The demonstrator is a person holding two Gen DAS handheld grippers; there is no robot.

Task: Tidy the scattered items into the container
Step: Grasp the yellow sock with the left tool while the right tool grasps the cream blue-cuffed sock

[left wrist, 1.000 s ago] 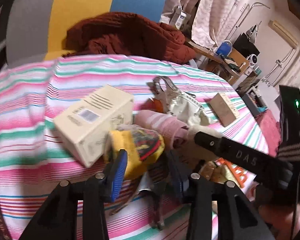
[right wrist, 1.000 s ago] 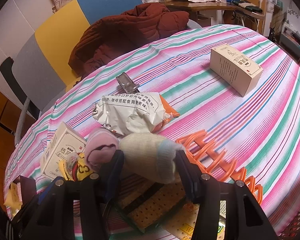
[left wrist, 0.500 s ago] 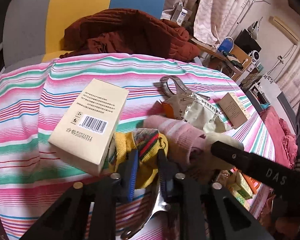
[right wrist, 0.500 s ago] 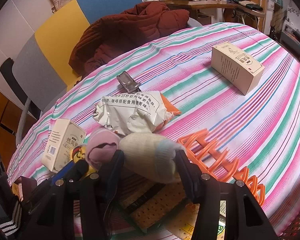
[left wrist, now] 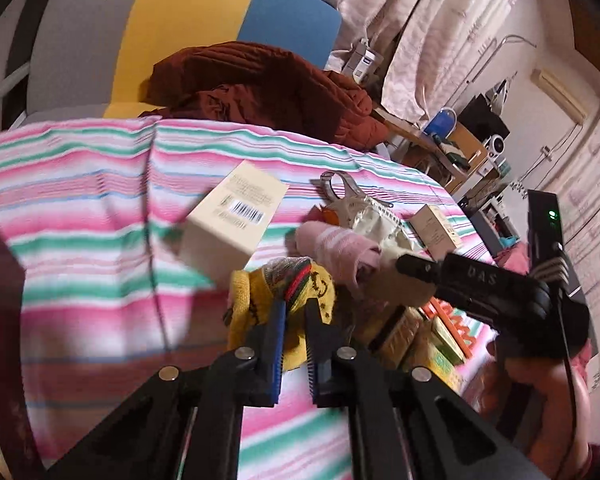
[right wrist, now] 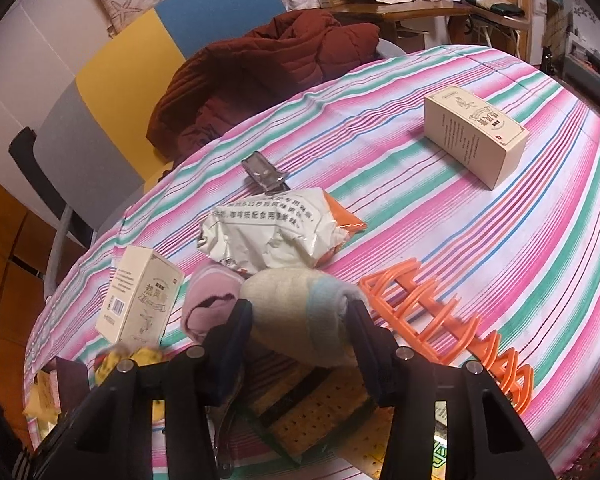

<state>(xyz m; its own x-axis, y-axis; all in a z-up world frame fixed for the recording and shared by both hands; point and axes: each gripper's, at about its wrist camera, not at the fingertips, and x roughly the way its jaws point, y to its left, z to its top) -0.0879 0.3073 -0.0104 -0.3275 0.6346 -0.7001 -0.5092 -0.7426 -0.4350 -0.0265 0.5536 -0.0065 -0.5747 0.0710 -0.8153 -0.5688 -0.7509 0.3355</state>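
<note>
Left gripper (left wrist: 294, 316) closed from well apart onto the yellow knit item (left wrist: 288, 292); pads now pinched its fabric between them. The item came up off the striped tablecloth (left wrist: 80, 240), bunched above the jaws. The cream box (left wrist: 236, 220) beside it tipped from lying flat to standing on end, barcode face outward. Right gripper (right wrist: 300, 320) narrowed slightly around the beige rolled sock (right wrist: 296, 316), both pads pressed into its sides.

Striped table (right wrist: 500, 240) bears boxes (right wrist: 476, 136), snack bag (right wrist: 276, 236), socks (right wrist: 216, 304).
</note>
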